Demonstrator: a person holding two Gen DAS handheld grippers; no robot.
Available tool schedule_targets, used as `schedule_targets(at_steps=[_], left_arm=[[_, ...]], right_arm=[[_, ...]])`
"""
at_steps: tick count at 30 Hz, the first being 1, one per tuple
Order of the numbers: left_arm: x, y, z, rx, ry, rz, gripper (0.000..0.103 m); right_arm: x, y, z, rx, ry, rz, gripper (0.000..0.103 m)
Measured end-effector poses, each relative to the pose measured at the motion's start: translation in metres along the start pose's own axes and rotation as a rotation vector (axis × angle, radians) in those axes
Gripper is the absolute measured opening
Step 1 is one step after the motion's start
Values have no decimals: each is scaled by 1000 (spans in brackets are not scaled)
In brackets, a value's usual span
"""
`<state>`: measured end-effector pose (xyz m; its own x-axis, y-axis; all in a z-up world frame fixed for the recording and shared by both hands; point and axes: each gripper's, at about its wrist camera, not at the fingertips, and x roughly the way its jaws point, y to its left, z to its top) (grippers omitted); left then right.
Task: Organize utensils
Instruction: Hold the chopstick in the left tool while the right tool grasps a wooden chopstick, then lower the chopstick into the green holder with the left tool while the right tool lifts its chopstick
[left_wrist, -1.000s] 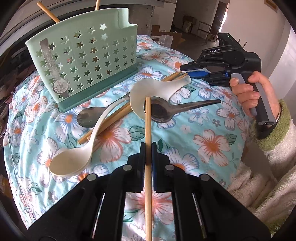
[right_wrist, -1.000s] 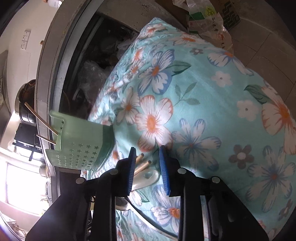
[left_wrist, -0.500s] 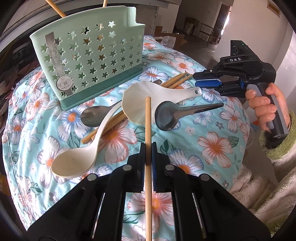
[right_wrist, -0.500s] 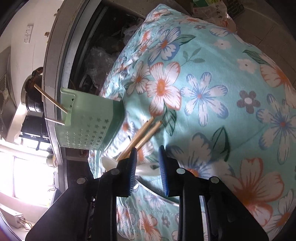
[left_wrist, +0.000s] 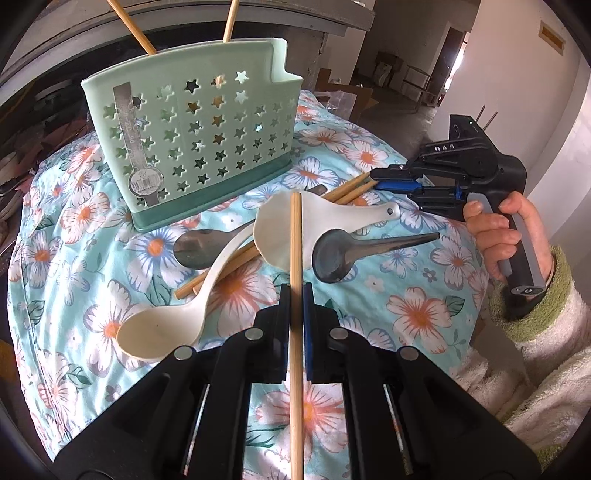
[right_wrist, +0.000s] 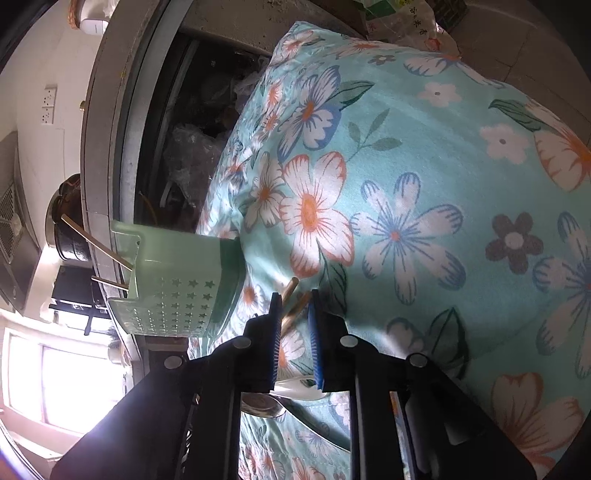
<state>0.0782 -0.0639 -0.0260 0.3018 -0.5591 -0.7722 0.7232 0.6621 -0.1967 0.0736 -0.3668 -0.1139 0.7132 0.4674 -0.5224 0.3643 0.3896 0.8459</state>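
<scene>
Your left gripper (left_wrist: 295, 295) has its fingers pinching a single wooden chopstick (left_wrist: 296, 258); its long axis runs along the gripper's own line, the far tip pointing away from you toward the green star-punched caddy (left_wrist: 192, 147) and ending over the white rice paddle (left_wrist: 321, 218). The caddy stands upright at the back of the floral cloth (left_wrist: 417, 314) with two chopsticks (left_wrist: 129, 22) leaning out of its top. On the cloth in front of it lie a white ladle (left_wrist: 173, 321), bowl toward you, two metal spoons (left_wrist: 354, 251) and a pair of loose chopsticks (right_wrist: 295, 306), their long axis running diagonally from beside the ladle's handle up to the right. Your right gripper (right_wrist: 293, 314) sits at that far end: its fingers are closing around the two tips, which lie between the pads, but you cannot tell whether the pads press on them yet. Your right hand (left_wrist: 498, 229) grips the handle, sleeve cuffed in green.
</scene>
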Motion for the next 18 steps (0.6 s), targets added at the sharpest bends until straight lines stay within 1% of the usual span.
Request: schedule_targets(at_steps=[3,6,9,13,18], left_arm=[[-8,4,6,-21,-32,-6,5],[-17,9,11,-45,-66,-17,5],[-26,11,15,-58,-91,-28,5],[-37,13,19,-71,-122,-20,5],[-52,16,24,-92,-180,-18,5]], right_arm=[[-8,4,-3,-24,-27,21,11],[-19,14,-6,-75,-56,37,10],[-34,33,-10,-157,-106,30,9],[-53,57,-13,-250,-175,26,8],[-81,84,-20,-373,-279,-2,7]])
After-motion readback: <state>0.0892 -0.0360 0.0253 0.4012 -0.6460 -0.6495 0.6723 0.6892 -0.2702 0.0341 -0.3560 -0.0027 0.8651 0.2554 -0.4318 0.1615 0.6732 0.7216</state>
